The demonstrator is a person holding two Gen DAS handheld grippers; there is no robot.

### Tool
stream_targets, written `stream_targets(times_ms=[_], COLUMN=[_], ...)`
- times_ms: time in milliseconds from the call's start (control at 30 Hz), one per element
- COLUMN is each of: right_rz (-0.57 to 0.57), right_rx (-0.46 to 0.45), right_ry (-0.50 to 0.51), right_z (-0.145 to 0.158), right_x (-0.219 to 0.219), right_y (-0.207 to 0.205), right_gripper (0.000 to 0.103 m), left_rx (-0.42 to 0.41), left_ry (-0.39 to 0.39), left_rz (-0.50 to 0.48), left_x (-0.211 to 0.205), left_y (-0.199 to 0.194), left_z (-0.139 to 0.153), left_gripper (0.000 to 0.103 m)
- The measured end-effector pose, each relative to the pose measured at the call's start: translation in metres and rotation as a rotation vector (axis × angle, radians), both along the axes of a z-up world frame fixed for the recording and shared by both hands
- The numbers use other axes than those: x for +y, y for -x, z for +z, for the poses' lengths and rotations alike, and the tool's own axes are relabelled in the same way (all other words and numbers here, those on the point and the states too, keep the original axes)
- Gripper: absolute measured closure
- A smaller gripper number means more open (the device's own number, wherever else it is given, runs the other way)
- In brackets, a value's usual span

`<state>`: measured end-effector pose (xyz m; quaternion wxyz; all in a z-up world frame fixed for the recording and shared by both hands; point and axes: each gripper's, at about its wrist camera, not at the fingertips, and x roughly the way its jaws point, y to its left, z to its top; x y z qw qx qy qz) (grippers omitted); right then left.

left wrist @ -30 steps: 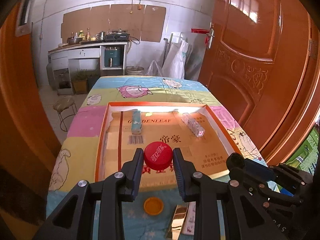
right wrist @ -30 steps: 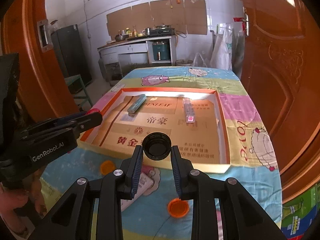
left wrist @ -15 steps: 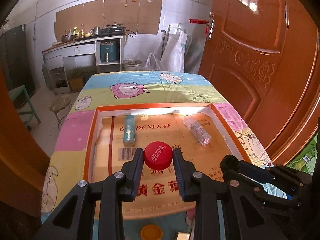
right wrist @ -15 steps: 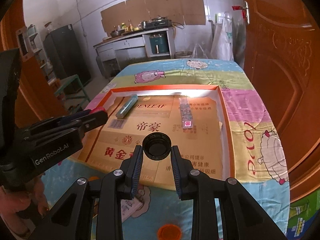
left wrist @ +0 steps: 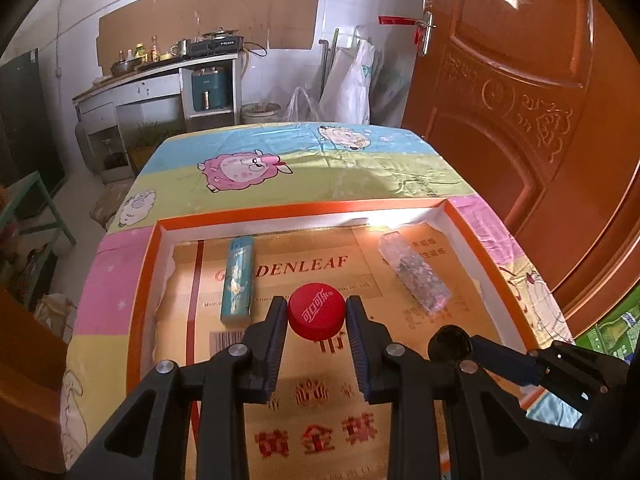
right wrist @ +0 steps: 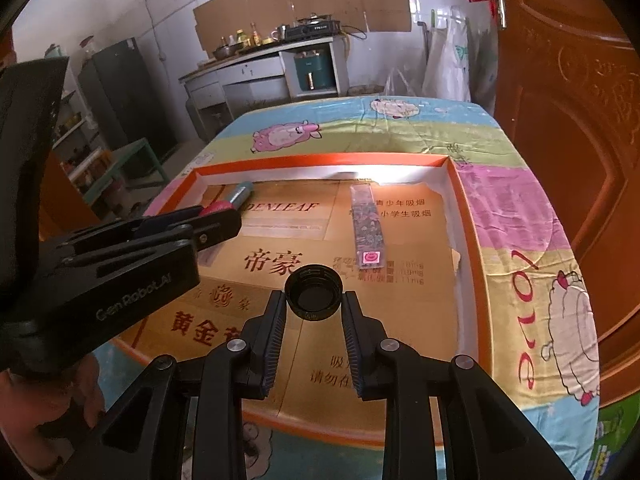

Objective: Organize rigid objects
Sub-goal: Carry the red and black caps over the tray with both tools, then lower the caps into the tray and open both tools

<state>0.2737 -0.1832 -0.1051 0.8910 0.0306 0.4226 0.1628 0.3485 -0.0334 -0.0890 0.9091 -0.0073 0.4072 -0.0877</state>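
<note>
Red cap [left wrist: 317, 312]: small rigid plastic lid, likely very light; clamped at its rim between the two fingers of the left claw [left wrist: 317, 322], held above the tray [left wrist: 148, 256], near its middle.

Black cap [right wrist: 314, 292]: same kind, open side toward the camera; pinched at its side wall by the right claw [right wrist: 314, 308], over the tray's front half.

Handling, judged: stiff, smooth-sided, apt to slip or pop out if squeezed off-centre; grip across the full width.

Blue lighter [left wrist: 238, 280]: lying in the tray, back left.

Clear lighter [right wrist: 368, 228]: lying in the tray, back right.

Tray rests on the desk [left wrist: 320, 160].
</note>
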Motion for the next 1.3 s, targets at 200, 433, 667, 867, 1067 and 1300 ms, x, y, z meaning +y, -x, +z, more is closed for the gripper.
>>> stream_targets(times_ms=[200,433,667,867,1067,1300], right_rz=[-0.002,-0.003,0.0,0.003,0.0,0.001], right_rx=[0.017,0.036,0.04,0.038,0.041,0.043], right_ry=[0.003,0.009,0.016,0.03,0.025,0.025], right_z=[-0.009,-0.02,-0.026,-0.026,-0.026,-0.025], right_x=[0.001,0.001,0.001,0.004,0.003,0.002], right_y=[-0.015,-0.024,-0.028,-0.027,-0.026,-0.023], right_gripper=[0.074,0.074,0.074,0.073,0.073,0.065], left_rx=[0.022,0.04,0.054,0.115,0.131,0.125], left_ry=[0.002,-0.006,-0.01,-0.007,0.022,0.024], left_rz=[-0.001,-0.01,-0.017,-0.03,-0.028,-0.023], left_x=[0.0,-0.003,-0.006,-0.008,-0.004,-0.004], left_y=[-0.016,-0.026,-0.03,-0.037,-0.038,-0.037], left_z=[-0.01,-0.021,-0.029,-0.035,-0.037,-0.036], left_gripper=[0.073,0.073,0.073,0.072,0.072,0.072])
